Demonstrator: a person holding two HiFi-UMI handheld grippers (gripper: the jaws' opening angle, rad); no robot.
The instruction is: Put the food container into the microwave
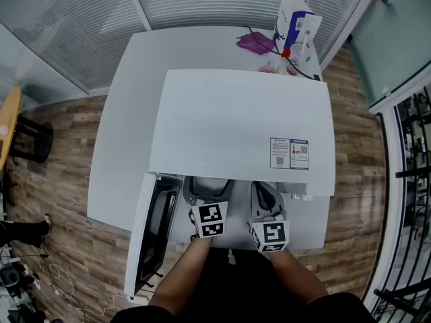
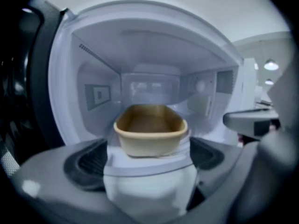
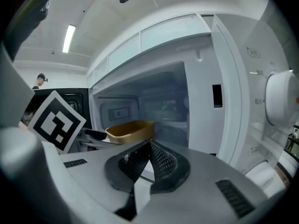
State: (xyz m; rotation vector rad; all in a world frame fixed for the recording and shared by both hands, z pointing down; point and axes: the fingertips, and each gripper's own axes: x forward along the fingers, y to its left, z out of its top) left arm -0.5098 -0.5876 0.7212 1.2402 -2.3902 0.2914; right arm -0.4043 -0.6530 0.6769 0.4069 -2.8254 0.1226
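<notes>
The white microwave (image 1: 236, 120) stands on the table with its door (image 1: 151, 231) swung open to the left. The beige food container (image 2: 149, 129) is just inside the cavity mouth, level and empty. My left gripper (image 2: 147, 160) is shut on the food container, on a white part under its near end, with dark pads (image 2: 88, 160) on either side. In the right gripper view the container (image 3: 131, 130) shows left of centre. My right gripper (image 3: 149, 149) hangs in front of the opening, shut on nothing. From above both grippers (image 1: 209, 210) (image 1: 268, 214) reach under the microwave's top, which hides their tips.
The microwave sits on a white table (image 1: 128, 113). At the table's far end are a white-and-blue bag (image 1: 296, 22), a purple item (image 1: 254, 42) and a cable. A round control knob (image 3: 280, 97) is right of the cavity. Wooden floor surrounds the table.
</notes>
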